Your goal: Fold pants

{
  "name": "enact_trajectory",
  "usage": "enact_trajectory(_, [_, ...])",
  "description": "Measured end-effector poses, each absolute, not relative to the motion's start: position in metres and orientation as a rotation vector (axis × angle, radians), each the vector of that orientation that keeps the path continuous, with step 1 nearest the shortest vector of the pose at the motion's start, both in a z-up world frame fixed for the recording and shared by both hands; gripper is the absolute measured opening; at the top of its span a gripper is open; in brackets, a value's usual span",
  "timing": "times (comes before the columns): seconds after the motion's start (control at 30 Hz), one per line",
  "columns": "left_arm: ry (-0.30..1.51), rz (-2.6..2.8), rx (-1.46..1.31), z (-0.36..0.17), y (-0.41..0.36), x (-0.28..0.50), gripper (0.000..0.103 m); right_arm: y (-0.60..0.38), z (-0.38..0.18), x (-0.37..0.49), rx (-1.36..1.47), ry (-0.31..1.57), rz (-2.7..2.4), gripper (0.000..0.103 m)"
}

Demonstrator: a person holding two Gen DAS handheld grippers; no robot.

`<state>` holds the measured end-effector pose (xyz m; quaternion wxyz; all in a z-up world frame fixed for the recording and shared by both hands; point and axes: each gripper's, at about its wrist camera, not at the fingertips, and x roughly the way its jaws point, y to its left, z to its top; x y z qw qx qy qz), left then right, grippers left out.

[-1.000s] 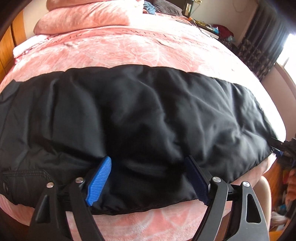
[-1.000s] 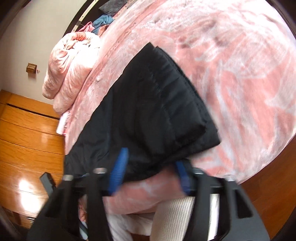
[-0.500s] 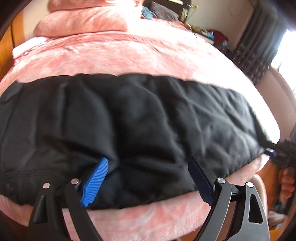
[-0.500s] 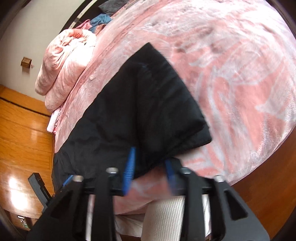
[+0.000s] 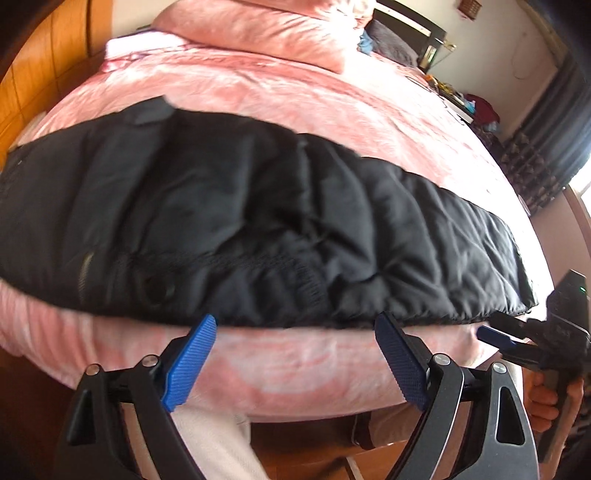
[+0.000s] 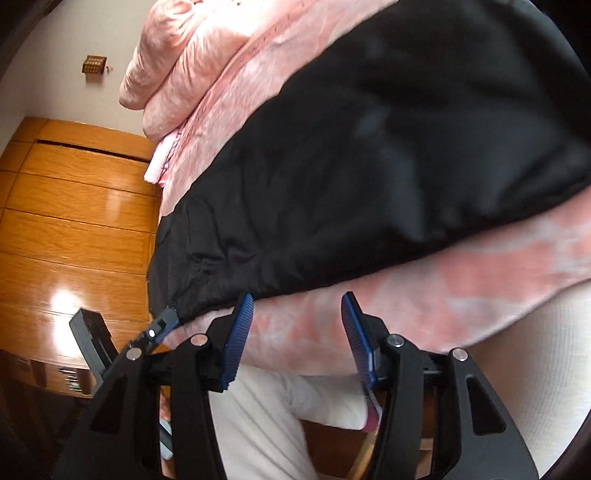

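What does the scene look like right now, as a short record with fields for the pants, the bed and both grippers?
pants: black pants, laid flat along the near edge of the bed
bed: pink blanket, with folded pink bedding at the far end
left gripper: open, nothing between the pads, just off the pants' near edge
right gripper: jaws have just been opening, nothing between them, off the pants

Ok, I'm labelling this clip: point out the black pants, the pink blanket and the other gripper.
black pants (image 5: 229, 221), left wrist view, mid fabric.
pink blanket (image 5: 295, 362), left wrist view, front edge.
right gripper (image 5: 495, 338), left wrist view, blue fingertip.
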<state>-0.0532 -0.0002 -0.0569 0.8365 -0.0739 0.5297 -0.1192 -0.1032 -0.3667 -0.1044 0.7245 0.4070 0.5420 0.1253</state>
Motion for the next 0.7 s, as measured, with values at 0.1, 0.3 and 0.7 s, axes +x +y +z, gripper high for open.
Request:
enact_trajectory(0.1, [1.136, -0.24, -0.175, -0.061, 0.013, -0.054, 0.088, -0.353, -0.119, -0.091, 0.945, 1.221, 0.255, 0.051])
enact_trajectory(0.3, [1.177, -0.209, -0.25, -0.075, 0.038, -0.048, 0.088, -0.363, -0.115, -0.081, 1.012, 1.163, 0.209, 0.009])
enact_trajectory(0.7, [1.155, -0.153, -0.654, -0.107, 0.11, -0.027, 0.087, -0.35, -0.115, -0.082, 0.835, 1.198, 0.161, 0.011])
